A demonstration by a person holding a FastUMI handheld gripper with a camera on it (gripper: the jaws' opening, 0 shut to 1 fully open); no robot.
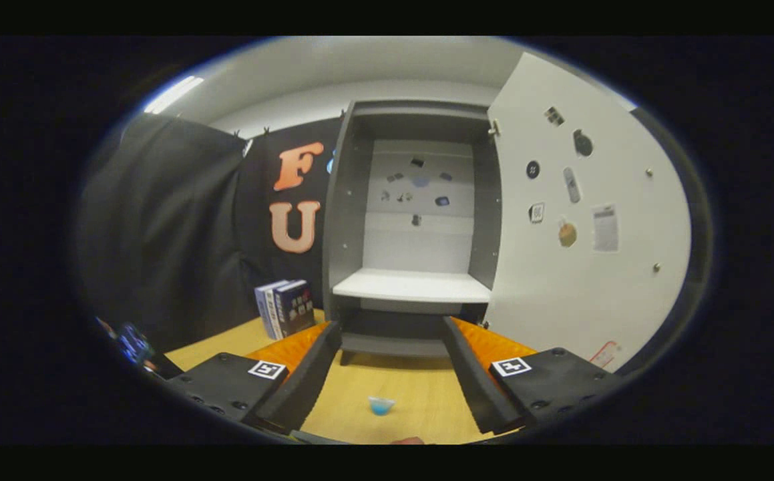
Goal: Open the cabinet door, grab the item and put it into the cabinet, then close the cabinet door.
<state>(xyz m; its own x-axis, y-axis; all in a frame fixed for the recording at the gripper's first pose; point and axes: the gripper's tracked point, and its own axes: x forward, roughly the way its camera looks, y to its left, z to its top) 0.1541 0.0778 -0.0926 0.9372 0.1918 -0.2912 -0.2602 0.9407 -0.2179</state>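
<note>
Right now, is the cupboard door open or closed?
Open. The cabinet door is swung out to the side, so the white shelf inside shows. The tongs are open, holding nothing.

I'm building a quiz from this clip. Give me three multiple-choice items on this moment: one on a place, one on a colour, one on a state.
1. Where does the small item lie?
A. on the cabinet shelf
B. on the table between the claw fingers
C. atop the books

2. What colour is that item?
A. blue
B. red
C. yellow

3. How is the cabinet door?
A. shut
B. swung open
C. removed

Key: 1 B, it sits on the wooden table inside the open claw; 2 A, it is light blue; 3 B, the door stands aside and the white shelf shows.
</note>
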